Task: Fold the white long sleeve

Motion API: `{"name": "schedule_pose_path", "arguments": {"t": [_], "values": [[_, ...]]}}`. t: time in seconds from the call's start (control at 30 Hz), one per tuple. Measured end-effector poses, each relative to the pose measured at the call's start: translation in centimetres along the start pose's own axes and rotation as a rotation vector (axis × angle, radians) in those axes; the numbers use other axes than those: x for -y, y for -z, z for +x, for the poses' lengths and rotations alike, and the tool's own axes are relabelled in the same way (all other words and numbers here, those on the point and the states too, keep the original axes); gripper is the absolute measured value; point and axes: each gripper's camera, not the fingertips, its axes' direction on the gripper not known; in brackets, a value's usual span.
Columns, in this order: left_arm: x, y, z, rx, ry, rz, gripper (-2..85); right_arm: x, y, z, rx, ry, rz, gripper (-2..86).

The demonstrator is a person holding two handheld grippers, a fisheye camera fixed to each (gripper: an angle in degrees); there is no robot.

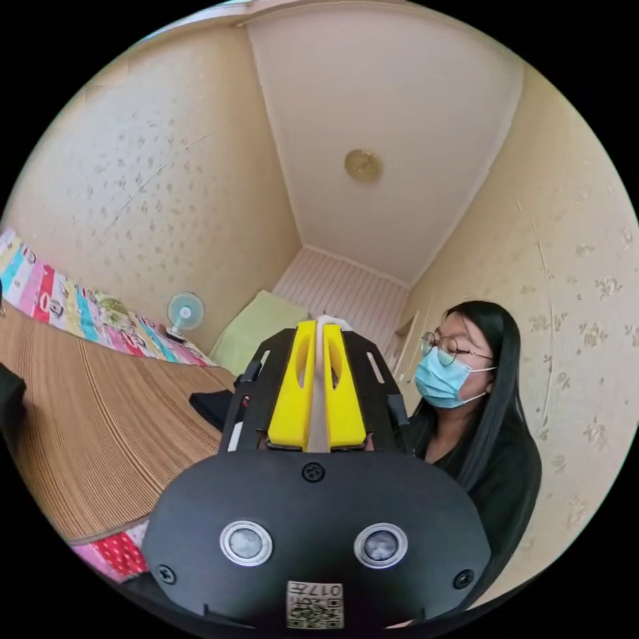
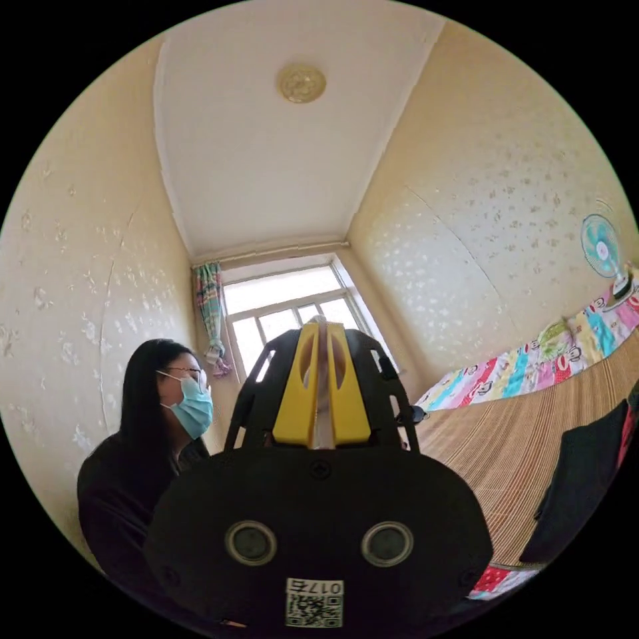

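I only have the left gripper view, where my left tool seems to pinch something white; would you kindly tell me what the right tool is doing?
Observer: The right tool is shut as well, its yellow jaws pressing on a strip of white fabric.
Operator: Thank you. What is behind it, please?
Observer: A window, bright with daylight.
Operator: Is it covered?
Observer: No, a patterned curtain hangs bunched along one side of it.

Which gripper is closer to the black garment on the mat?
Probably the right. The black garment looms large just beside the right gripper; from the left gripper it looks smaller, lying farther out on the mat.
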Motion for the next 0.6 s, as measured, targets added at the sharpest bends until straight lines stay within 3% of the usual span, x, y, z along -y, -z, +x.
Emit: {"name": "schedule_pose_path", "arguments": {"t": [0.1, 0.2, 0.27, 0.37, 0.43, 0.5, 0.6], "values": [[5.1, -3.2, -1.9, 0.103, 0.034, -0.108, -0.7, 3.0, -4.6, 2.8, -0.259, 0.02, -0.082, 2.6], [10.7, -8.1, -9.6, 0.339, 0.145, -0.212, -0.2, 5.6, -14.7, 10.3, -0.706, 0.144, -0.287, 3.3], [13.7, -13.1, -19.0, 0.572, 0.239, -0.292, 0.9, 5.0, -25.0, 20.6, -1.028, 0.164, -0.527, 4.6], [11.1, -16.1, -28.6, 0.835, 0.396, -0.342, 4.3, -0.8, -33.0, 31.8, -1.379, 0.067, -0.89, 7.5], [7.2, -16.8, -31.2, 0.903, 0.43, -0.319, 5.9, -6.3, -34.8, 34.3, -1.535, 0.078, -0.863, 7.5], [1.9, -17.7, -32.8, 0.891, 0.424, -0.315, 6.4, -12.9, -35.9, 35.4, -1.463, 0.143, -0.886, 6.0], [-9.3, -20.5, -36.5, 0.776, 0.494, -0.448, 6.0, -25.5, -35.4, 37.7, -1.236, 0.111, -1.027, 5.2]]}}
